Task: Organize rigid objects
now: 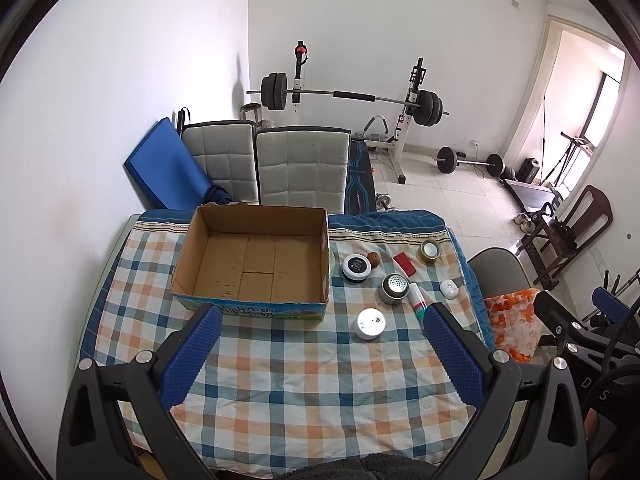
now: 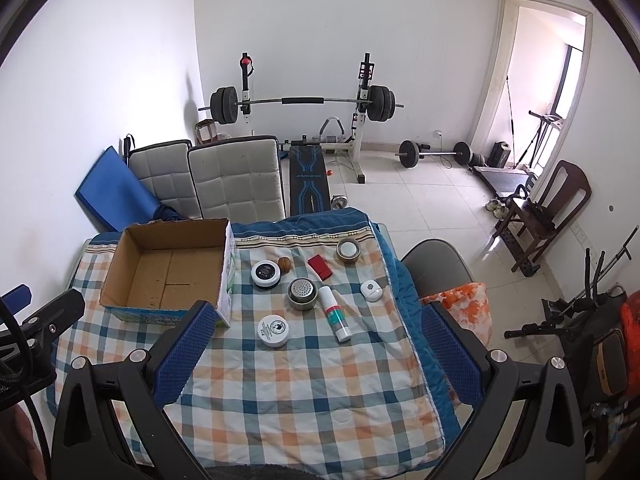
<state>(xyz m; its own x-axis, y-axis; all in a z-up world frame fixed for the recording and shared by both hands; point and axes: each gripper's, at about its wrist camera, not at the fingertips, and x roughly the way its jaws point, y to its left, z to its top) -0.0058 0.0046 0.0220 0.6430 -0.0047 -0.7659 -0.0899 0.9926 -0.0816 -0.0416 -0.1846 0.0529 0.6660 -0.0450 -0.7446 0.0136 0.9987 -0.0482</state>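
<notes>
Both the left gripper and right gripper hover wide open, holding nothing. At 12 o'clock from the right gripper, small hard items lie loose on the checked cloth: a white round tin, a white-and-green tube, and a red flat case. They are probably light and stiff; the tin's smooth rim may slip, so take it across its sides. The open brown cardboard box sits at 10 o'clock. Labels are unreadable.

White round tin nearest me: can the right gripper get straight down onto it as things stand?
Probably yes. The white round tin lies alone on the checked cloth, clear of the cardboard box and the white tube, and the right gripper is open and empty.
</notes>
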